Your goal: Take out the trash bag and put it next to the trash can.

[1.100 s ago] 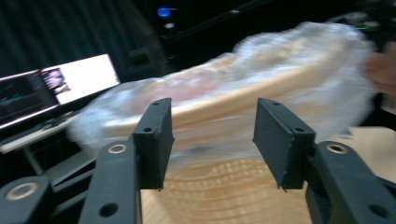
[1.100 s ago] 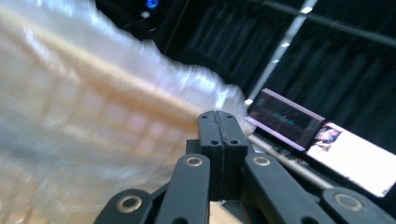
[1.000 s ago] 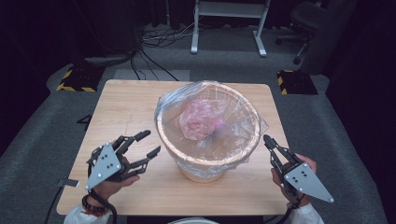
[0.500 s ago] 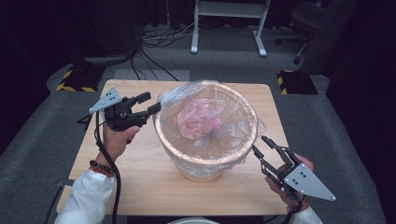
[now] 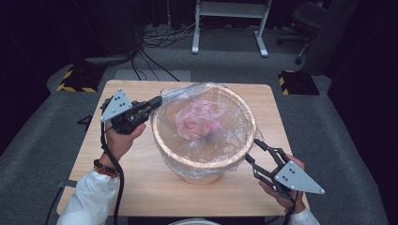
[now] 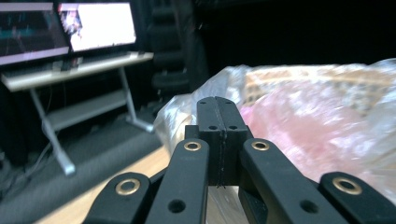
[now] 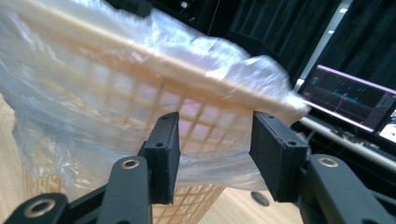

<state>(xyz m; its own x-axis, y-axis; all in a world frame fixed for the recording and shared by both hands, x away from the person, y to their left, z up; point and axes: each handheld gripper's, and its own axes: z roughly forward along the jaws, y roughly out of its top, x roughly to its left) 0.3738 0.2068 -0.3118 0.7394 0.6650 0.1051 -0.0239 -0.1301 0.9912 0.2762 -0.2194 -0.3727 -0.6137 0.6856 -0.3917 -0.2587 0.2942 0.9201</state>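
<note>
High view: a woven basket (image 5: pixel 204 161) stands mid-desk (image 5: pixel 141 187), lined with a clear plastic bag (image 5: pixel 206 136) folded over its rim; crumpled pink plastic (image 5: pixel 197 119) lies inside. The left gripper (image 5: pixel 157 102) has its jaws closed, apparently pinching the liner's far-left edge. The right gripper (image 7: pixel 212 154) has its jaws parted around the overhanging film, not yet gripping. Judgement: the right should close on film only, below the rim, before both lift evenly.
</note>
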